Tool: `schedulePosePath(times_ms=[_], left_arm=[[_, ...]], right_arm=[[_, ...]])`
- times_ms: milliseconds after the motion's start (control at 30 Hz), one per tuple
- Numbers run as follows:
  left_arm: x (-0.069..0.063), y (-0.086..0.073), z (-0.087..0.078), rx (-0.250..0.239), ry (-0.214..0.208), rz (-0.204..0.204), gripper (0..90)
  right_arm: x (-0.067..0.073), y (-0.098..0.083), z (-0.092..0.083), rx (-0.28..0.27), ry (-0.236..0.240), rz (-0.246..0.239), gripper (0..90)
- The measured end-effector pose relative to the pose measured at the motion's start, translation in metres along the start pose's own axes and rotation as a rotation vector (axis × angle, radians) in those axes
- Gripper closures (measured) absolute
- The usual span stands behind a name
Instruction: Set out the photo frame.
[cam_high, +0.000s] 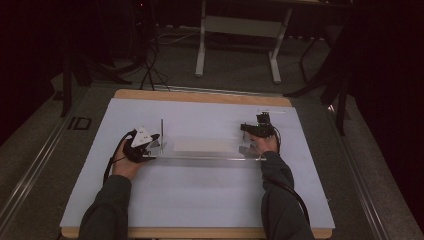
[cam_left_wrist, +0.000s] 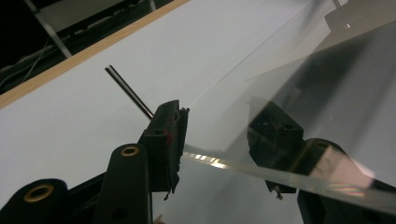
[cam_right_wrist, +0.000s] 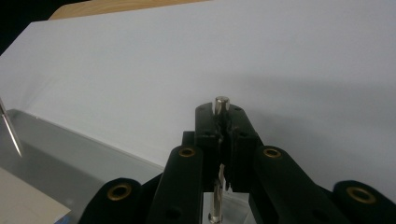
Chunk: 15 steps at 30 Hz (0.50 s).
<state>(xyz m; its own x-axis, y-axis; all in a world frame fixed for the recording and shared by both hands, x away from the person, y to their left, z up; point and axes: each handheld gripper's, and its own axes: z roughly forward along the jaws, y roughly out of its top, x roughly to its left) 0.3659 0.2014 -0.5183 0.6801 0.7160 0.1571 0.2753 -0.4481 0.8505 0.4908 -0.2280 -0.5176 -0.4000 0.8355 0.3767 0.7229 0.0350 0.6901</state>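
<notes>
The clear plastic plate (cam_high: 200, 150) I am working on lies flat in the middle of the white sheet (cam_high: 200, 200) that covers the table, long side running left to right in front of me. A thin metal rod (cam_high: 162, 131) stands upright at the plate's left end, and a second upright pin (cam_right_wrist: 221, 104) stands at its right end. A pale rectangle, paper or film as far as I can tell, sits on the plate between those two posts.

My right gripper (cam_high: 260, 131) is at the plate's right end, jaws drawn together and clamped on the pin; in the right gripper view the pin's rounded top pokes out just above the black pads (cam_right_wrist: 205, 128), and its shaft runs down between them toward the plate.

My left gripper (cam_high: 150, 142) is at the plate's left end, just beside the thin rod. In the left gripper view its jaws stand wide apart with the plate's edge (cam_left_wrist: 280, 175) running between them: one pad (cam_left_wrist: 166, 140) is on the near side and the other is seen through the clear plastic. I cannot tell whether the pads actually press on the plate.

Beyond the plate, the table's wooden edge (cam_high: 200, 96) shows past the white sheet, and the legs of another table (cam_high: 237, 45) stand on the dark floor farther back.
</notes>
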Motion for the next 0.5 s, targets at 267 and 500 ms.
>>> schedulePosePath(times_ms=[267, 500], left_arm=[[-0.0049, -0.0006, 0.0004, -0.01, -0.013, 0.025, 51.5], [-0.0028, 0.0022, 0.0003, 0.005, -0.027, 0.022, 53.1]], right_arm=[[0.0004, 0.0002, -0.0008, 0.006, 0.005, -0.006, 85.3], [-0.0005, 0.0007, -0.001, 0.008, 0.012, -0.007, 84.8]])
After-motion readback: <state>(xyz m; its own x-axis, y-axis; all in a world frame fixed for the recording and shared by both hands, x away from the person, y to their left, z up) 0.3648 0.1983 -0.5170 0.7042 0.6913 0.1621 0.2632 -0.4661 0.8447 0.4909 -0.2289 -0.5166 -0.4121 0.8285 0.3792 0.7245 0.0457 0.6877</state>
